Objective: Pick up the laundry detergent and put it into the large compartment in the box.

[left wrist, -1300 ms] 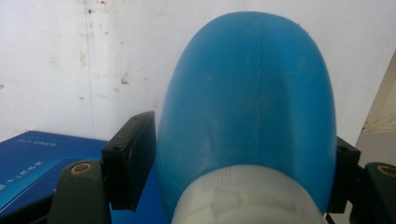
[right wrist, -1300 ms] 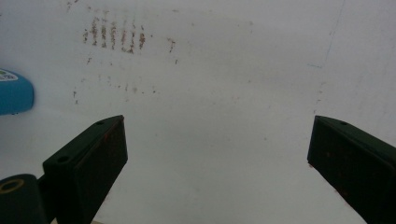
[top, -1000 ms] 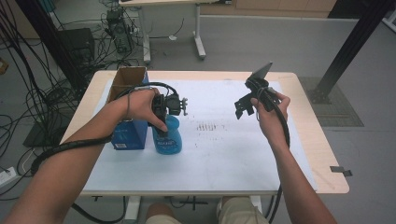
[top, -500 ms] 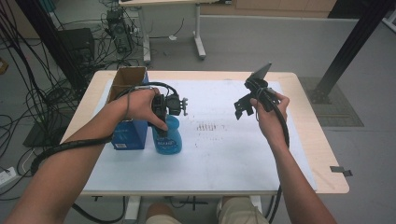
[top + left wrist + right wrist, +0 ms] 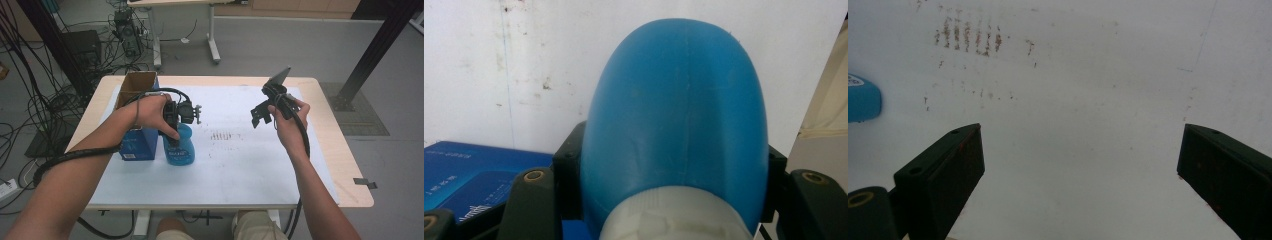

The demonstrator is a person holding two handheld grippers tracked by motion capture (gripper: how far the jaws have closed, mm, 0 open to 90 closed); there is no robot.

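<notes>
Left gripper (image 5: 176,131) — jaws clamped on neck of blue bottle (image 5: 179,148), white cap (image 5: 674,220) nearest between them, body bulging beyond. Blue box (image 5: 135,142) just beside the grip, touching bottle's far side. Right gripper (image 5: 261,114) — jaws wide apart, nothing between; stained white sheet (image 5: 1088,85) below. Versus one second ago: no visible shift in bottle or either hand — grasp appears settled, lift likely pending.

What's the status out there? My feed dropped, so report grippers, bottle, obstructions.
Left gripper shut on blue bottle, bottle on the table beside blue box. Right gripper open, held above the table. Nothing between them.
</notes>
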